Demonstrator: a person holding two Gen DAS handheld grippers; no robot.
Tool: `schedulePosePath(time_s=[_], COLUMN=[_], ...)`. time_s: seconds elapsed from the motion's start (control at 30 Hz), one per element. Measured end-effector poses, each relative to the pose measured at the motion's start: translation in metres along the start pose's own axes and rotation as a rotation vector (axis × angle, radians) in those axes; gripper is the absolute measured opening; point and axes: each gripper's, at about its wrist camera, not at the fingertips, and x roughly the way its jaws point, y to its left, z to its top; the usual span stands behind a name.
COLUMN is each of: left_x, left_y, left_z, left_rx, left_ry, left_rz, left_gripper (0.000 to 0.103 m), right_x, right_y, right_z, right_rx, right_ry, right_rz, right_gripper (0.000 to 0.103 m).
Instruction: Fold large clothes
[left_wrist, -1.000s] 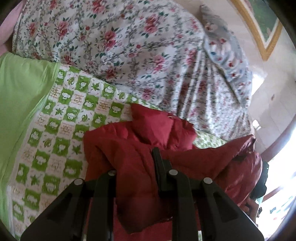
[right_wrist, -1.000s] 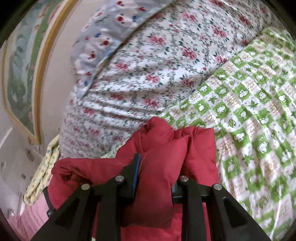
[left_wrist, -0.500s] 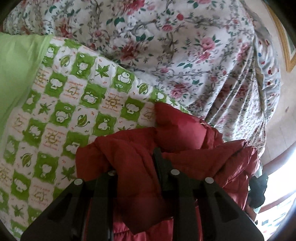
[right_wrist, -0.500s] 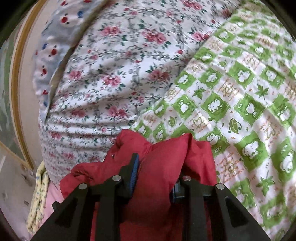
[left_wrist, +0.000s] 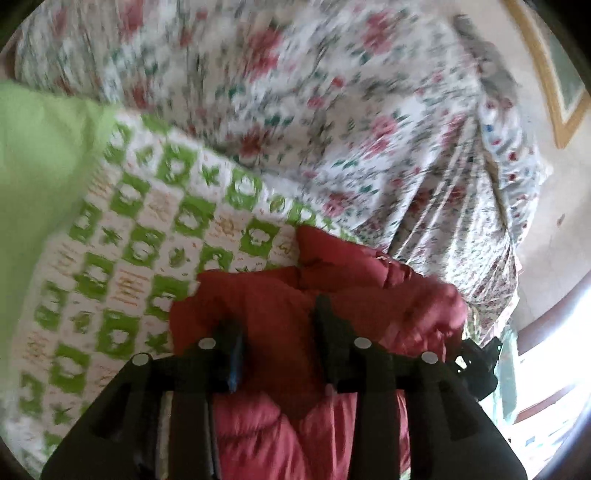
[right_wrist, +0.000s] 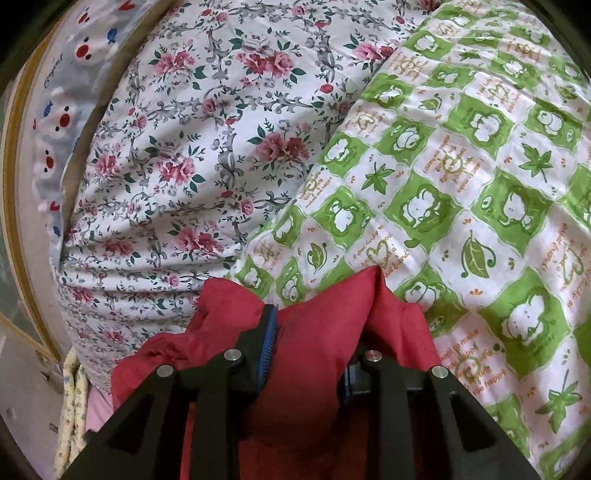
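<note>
Now my left gripper (left_wrist: 277, 332) opening around red jacket (left_wrist: 295, 306); right gripper (right_wrist: 314, 339) clamped on it. Risk: puffy fold springs open on bed quilt (right_wrist: 480, 166).

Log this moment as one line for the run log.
stage: folding jacket on quilt | left gripper: opening, jacket between jaws | right gripper: shut on jacket
</note>
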Motion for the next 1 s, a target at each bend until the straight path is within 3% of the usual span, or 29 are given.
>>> schedulePosePath(time_s=[0.2, 0.37, 0.47, 0.53, 0.57, 0.67, 0.87, 1.0], left_x=[-0.041, -0.01, 0.012, 0.029, 0.042, 0.074, 0.087, 0.09], left_y=[-0.035, -0.094, -0.124, -0.137, -0.143, -0.134, -0.123, -0.125], left_z=[-0.026, -0.065, -0.087, -0.098, -0.103, -0.106, -0.098, -0.096], left_rx=[0.111, 0.292, 0.388, 0.446, 0.486, 0.477, 0.43, 0.426], left_ry=[-0.033, 0.083, 0.123, 0.13, 0.123, 0.155, 0.156, 0.153], left_rz=[-0.061, -0.108, -0.077, -0.011, 0.071, 0.174, 0.178, 0.195], left_gripper=[0.032, 0.032, 0.032, 0.032, 0.032, 0.032, 0.032, 0.032], right_x=[0.006, 0.007, 0.006, 0.005, 0.005, -0.004, -0.061, -0.087], right_y=[-0.001, 0.002, 0.003, 0.006, 0.008, 0.016, 0.053, 0.077], right_z=[0.0, 0.0, 0.001, 0.002, 0.002, 0.004, -0.005, -0.035], right_rx=[-0.002, -0.013, -0.014, -0.029, -0.032, -0.041, -0.174, -0.313], right_ry=[-0.005, -0.002, 0.002, 0.01, 0.014, 0.027, -0.029, -0.036], right_rz=[-0.014, -0.025, -0.02, -0.025, -0.026, -0.018, 0.066, 0.091], right_gripper=[0.028, 0.028, 0.03, 0.031, 0.032, 0.038, 0.059, 0.071])
